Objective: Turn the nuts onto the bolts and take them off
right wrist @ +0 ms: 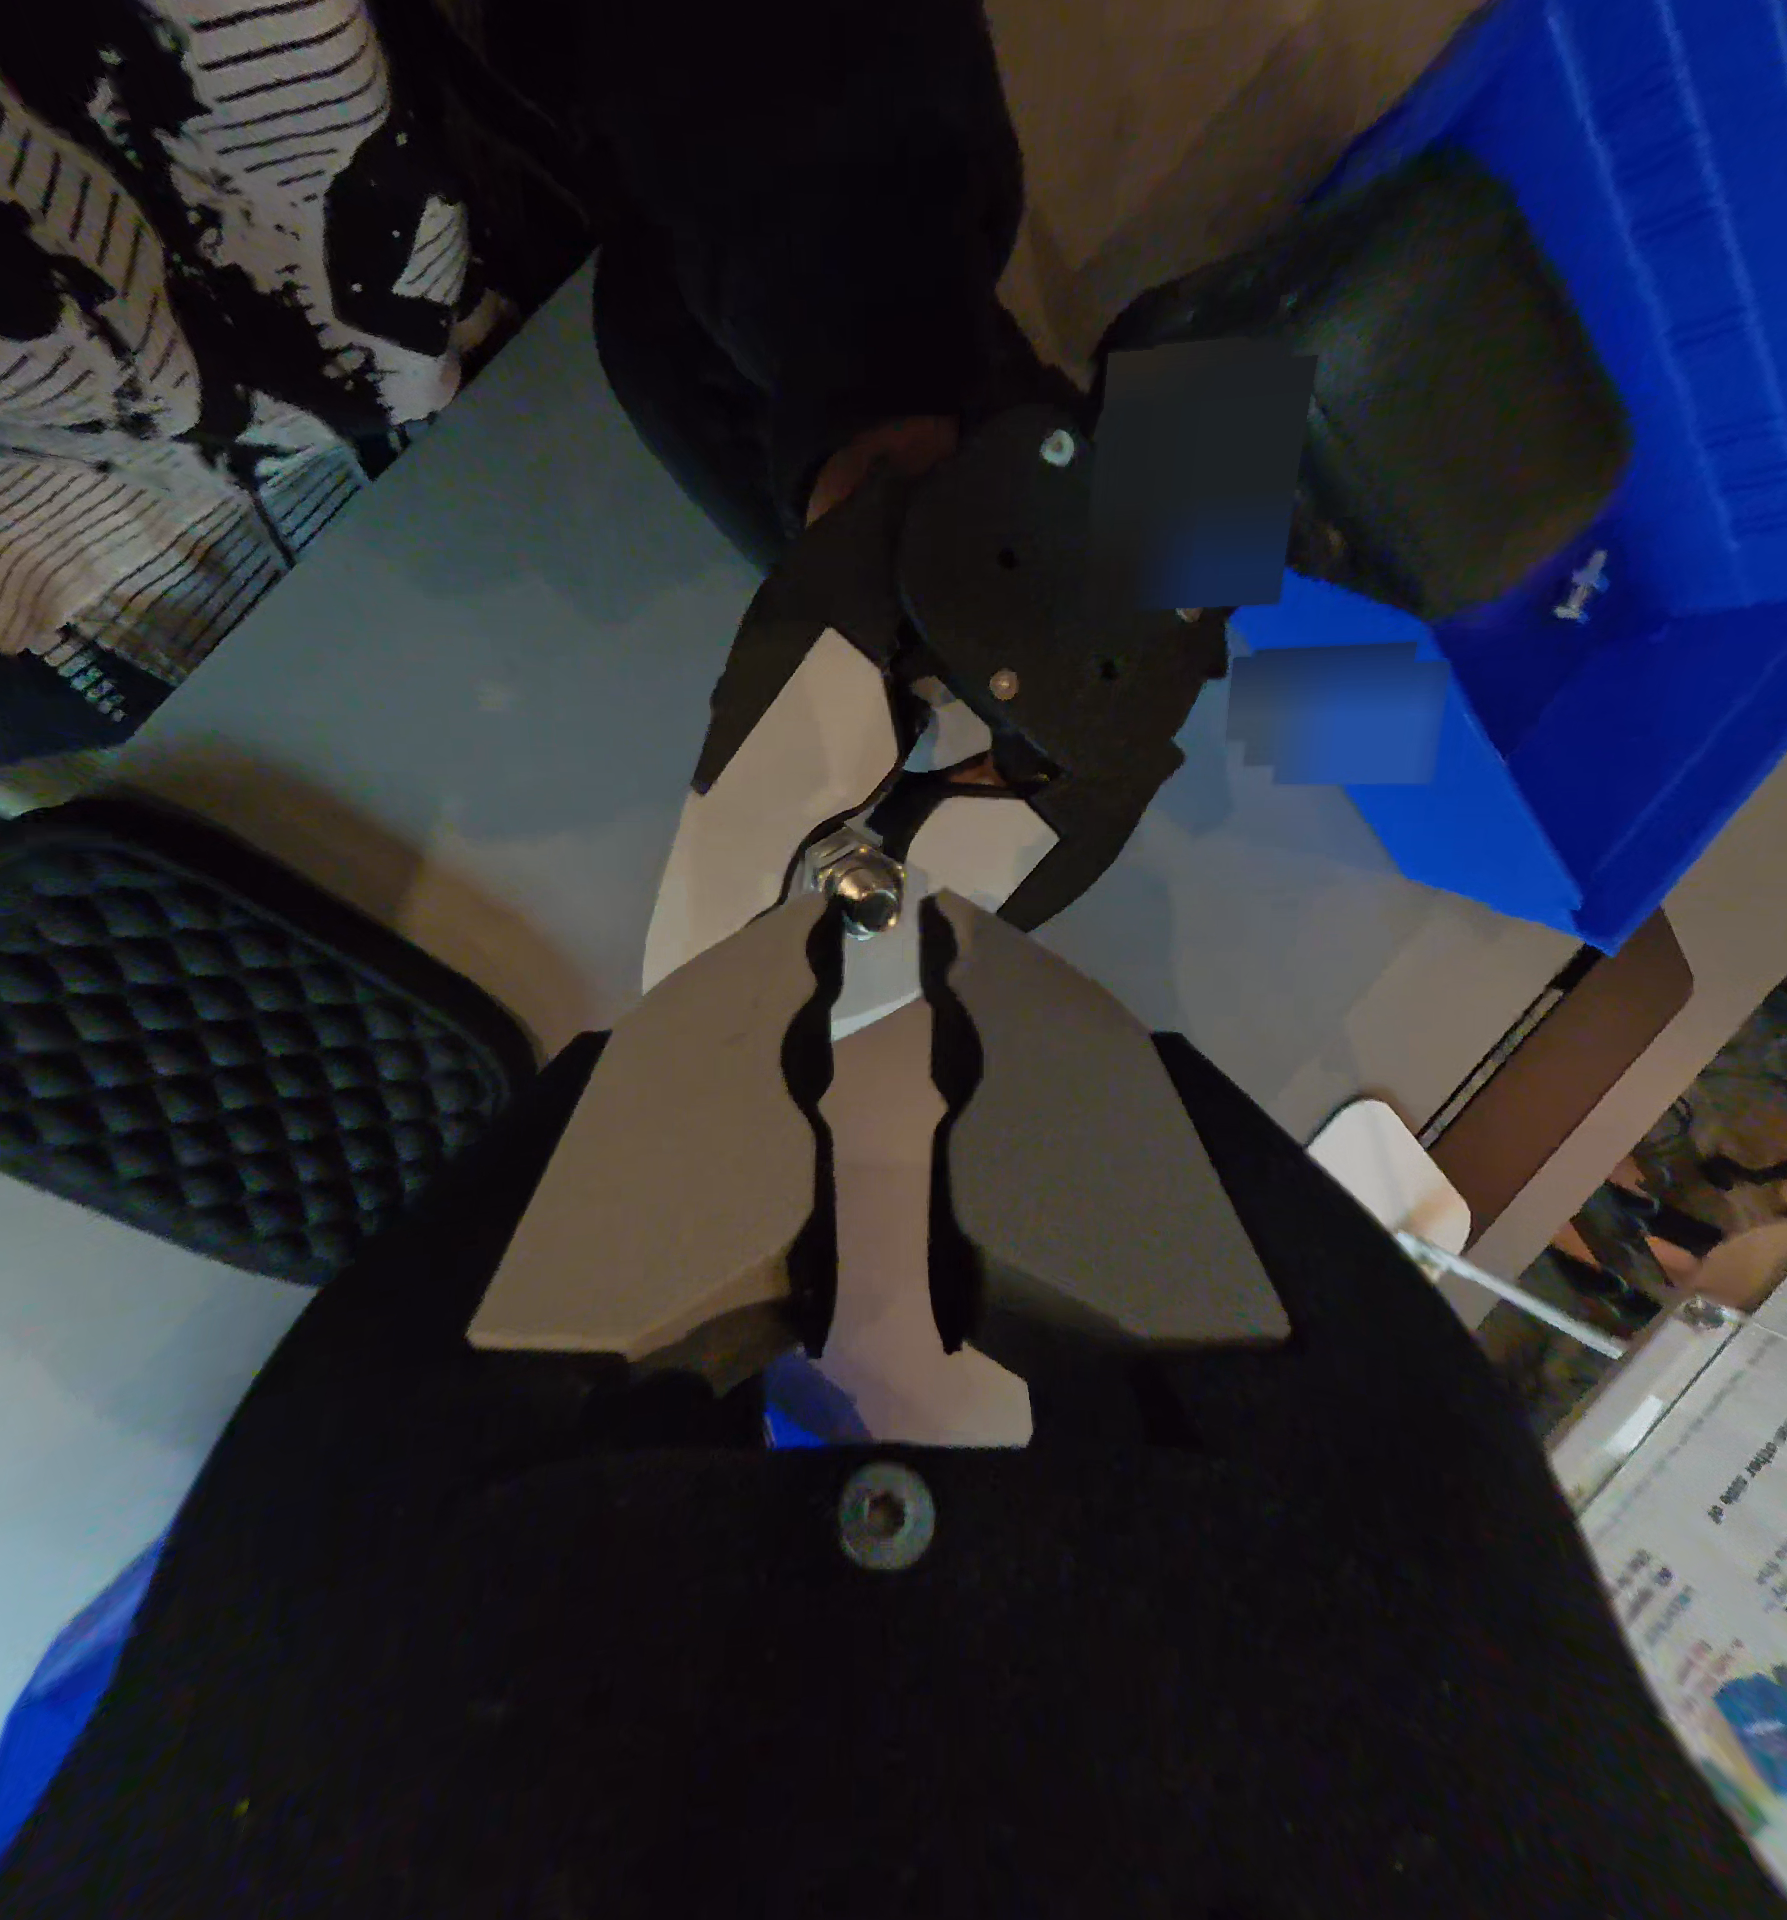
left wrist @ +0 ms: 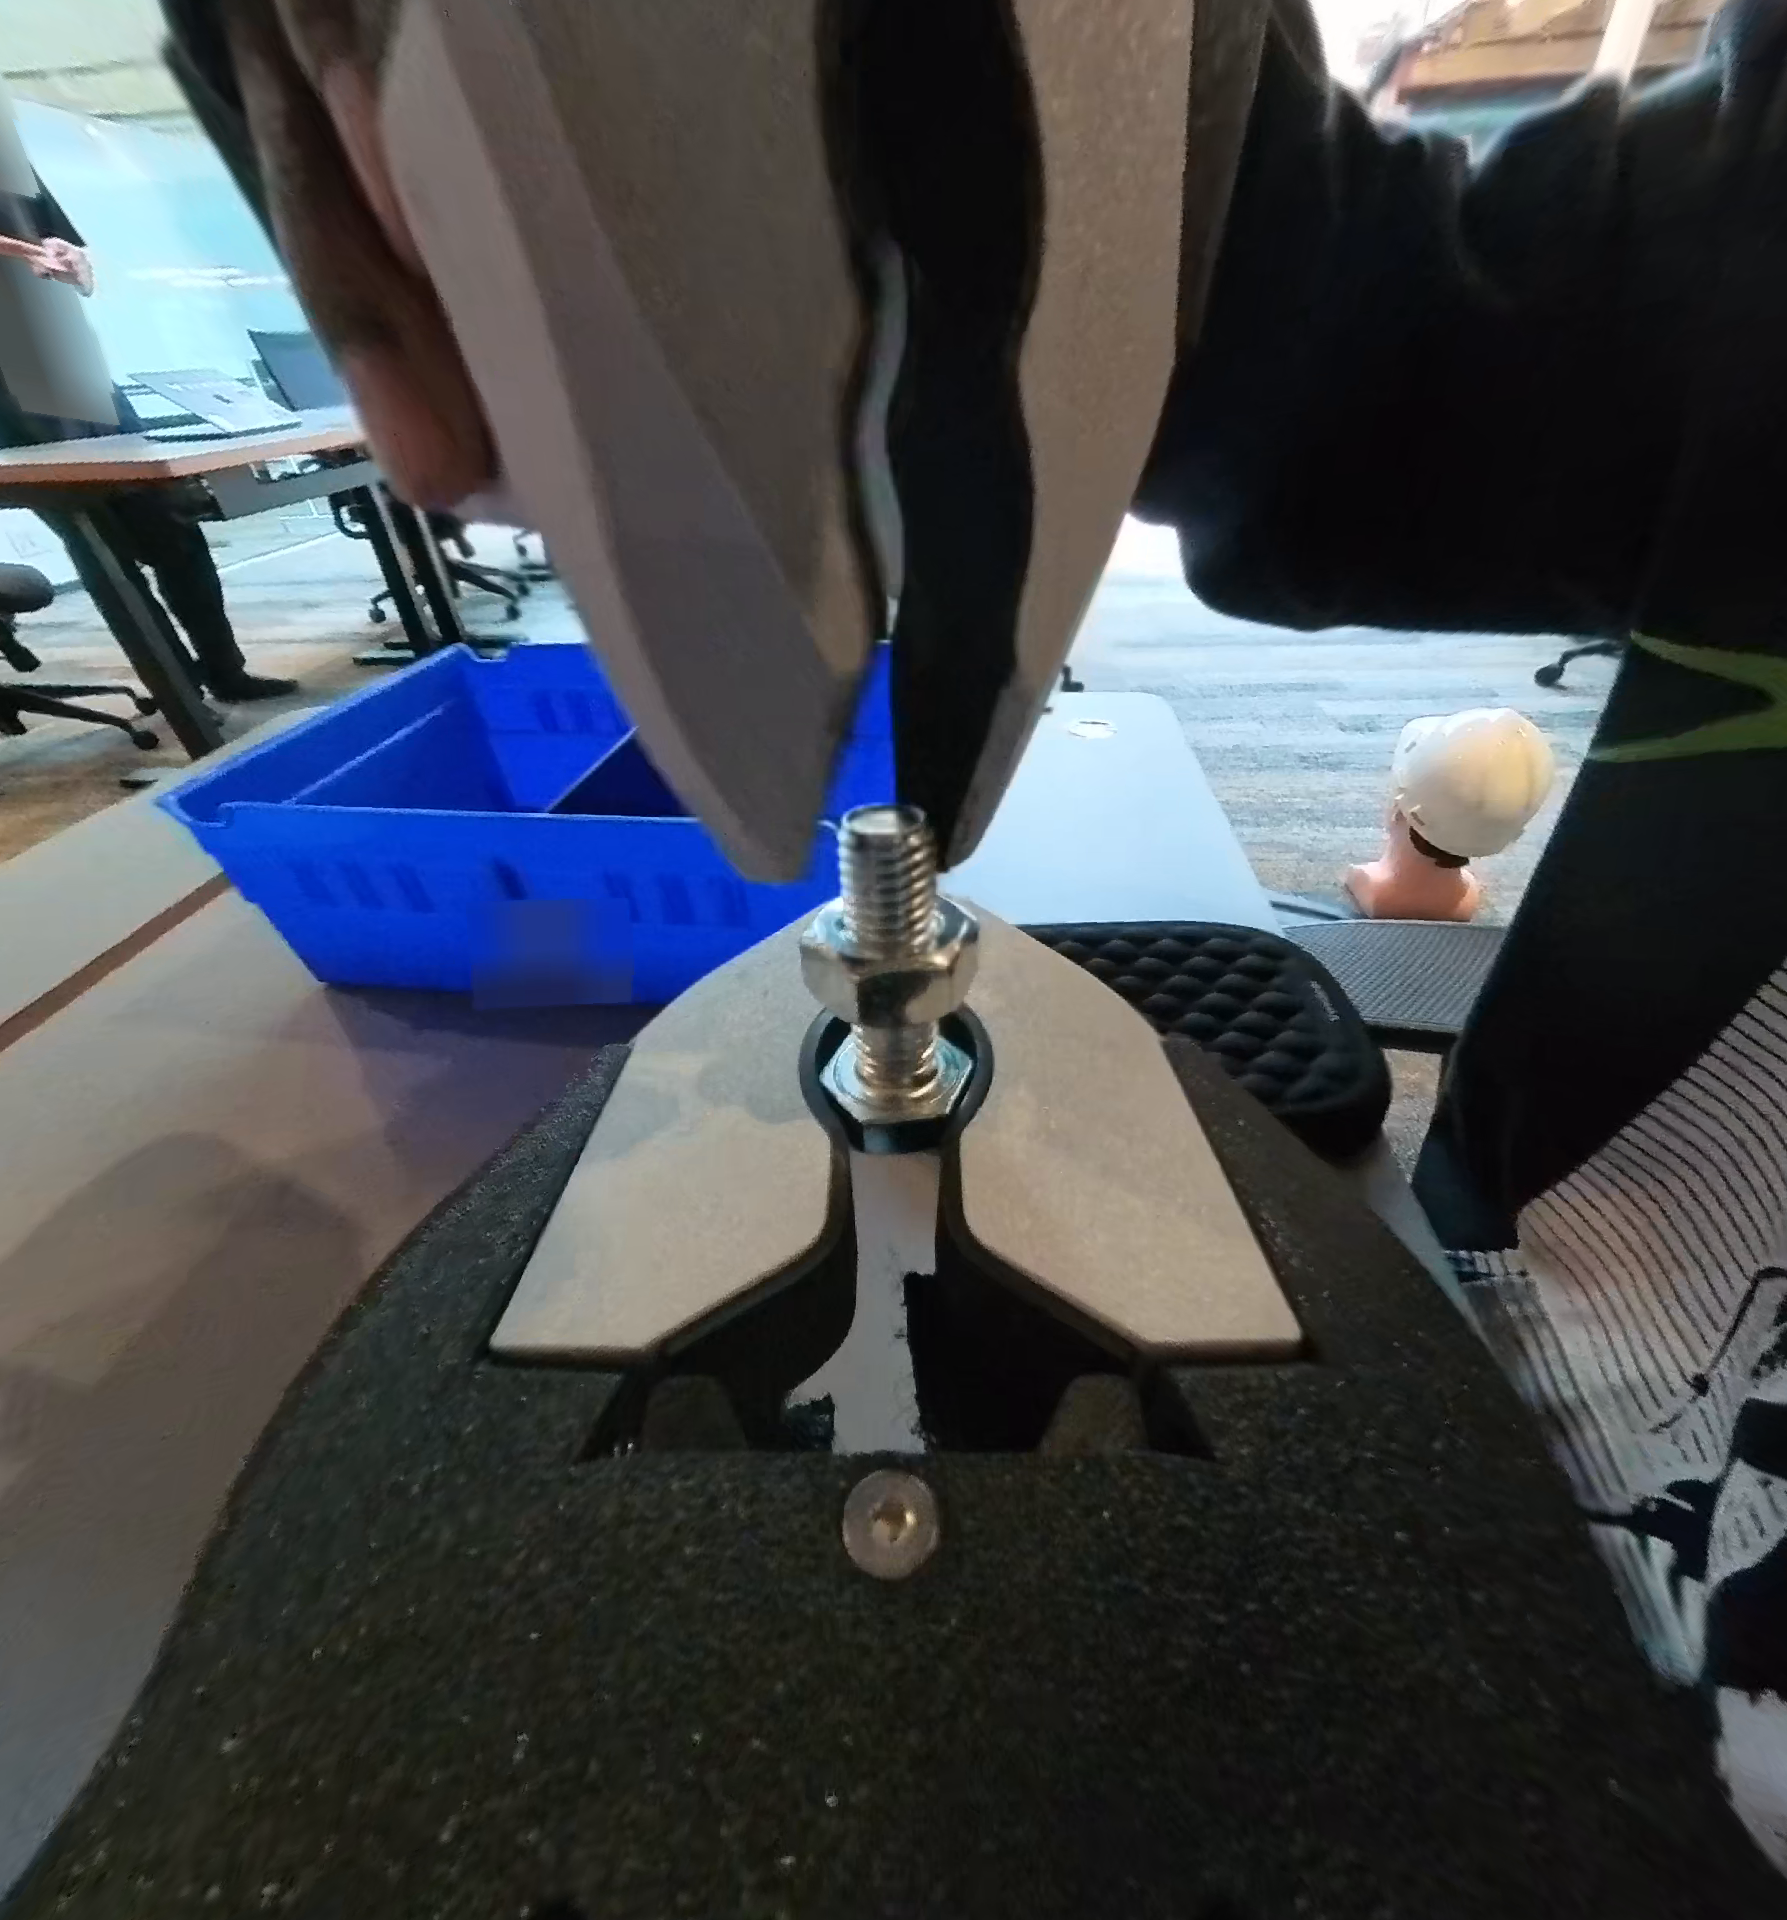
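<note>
We see the left gripper [left wrist: 894,1049] at frame centre, jaws clamped on the bolt [left wrist: 887,862], which stands upright with its nut [left wrist: 887,961] threaded partway down. The right gripper [left wrist: 863,842] comes down from the top, jaws narrowly parted around the bolt tip. Blue bin [left wrist: 432,831] on the counter [left wrist: 141,1143] behind, centre left.

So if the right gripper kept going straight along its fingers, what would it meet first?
Probably the threaded tip of the upright silver bolt, which sits just ahead of the right gripper, between its open fingertips. The steel hex nut comes next, lower on the thread. Depth is uncertain.
</note>
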Tool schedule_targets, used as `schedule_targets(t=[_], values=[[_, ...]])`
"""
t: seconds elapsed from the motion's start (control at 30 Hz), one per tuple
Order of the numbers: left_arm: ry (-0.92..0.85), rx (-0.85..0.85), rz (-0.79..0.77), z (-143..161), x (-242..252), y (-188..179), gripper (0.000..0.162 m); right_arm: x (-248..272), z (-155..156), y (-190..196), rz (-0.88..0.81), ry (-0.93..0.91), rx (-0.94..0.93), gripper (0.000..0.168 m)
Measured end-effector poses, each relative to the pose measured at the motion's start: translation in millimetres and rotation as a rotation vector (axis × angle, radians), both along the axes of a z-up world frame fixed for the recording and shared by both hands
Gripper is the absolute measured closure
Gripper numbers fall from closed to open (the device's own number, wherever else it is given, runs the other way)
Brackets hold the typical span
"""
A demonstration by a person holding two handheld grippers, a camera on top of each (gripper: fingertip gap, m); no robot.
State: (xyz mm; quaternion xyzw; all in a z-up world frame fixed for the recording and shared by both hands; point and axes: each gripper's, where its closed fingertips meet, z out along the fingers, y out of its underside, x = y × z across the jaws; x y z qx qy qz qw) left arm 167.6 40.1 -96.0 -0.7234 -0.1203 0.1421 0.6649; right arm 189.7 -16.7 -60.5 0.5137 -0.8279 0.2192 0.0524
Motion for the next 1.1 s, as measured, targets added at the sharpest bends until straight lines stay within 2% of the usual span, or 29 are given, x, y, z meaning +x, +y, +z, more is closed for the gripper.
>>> schedule_targets(t=[0.07, 0.17, 0.27, 0.4, 0.53, 0.73, 0.93, 1.1], values=[[0.006, 0.008, 0.024, -0.8, -5.5, -4.5, 0.15, -6.6, 4.5, -5.5, -0.099, -0.057, -0.07, 0.136], [0.013, 0.039, 0.078, -5.3, -17.7, -14.3, 0.15, -22.9, 12.0, -18.1, -0.35, -0.229, -0.255, 0.106], [0.011, 0.077, 0.114, -12.0, -28.4, -24.0, 0.15, -34.0, 14.1, -26.0, -0.571, -0.486, -0.471, 0.093], [-0.003, 0.083, 0.115, -23.2, -34.7, -31.5, 0.15, -40.5, 8.9, -25.4, -0.648, -0.787, -0.755, 0.106], [-0.008, 0.094, 0.096, -30.6, -35.8, -37.0, 0.15, -46.1, -7.4, -17.1, -0.675, -0.893, -0.901, 0.112], [-0.006, 0.081, 0.177, -39.1, -49.5, -46.4, 0.15, -57.4, -25.4, -15.5, -0.797, -0.857, -0.995, 0.133], [0.001, 0.055, 0.189, -44.2, -51.0, -43.7, 0.15, -50.9, -50.7, -28.8, -0.855, -0.71, -0.876, 0.134], [0.001, 0.046, 0.181, -45.7, -49.9, -42.0, 0.15, -50.6, -52.1, -31.1, -0.863, -0.67, -0.875, 0.138]])
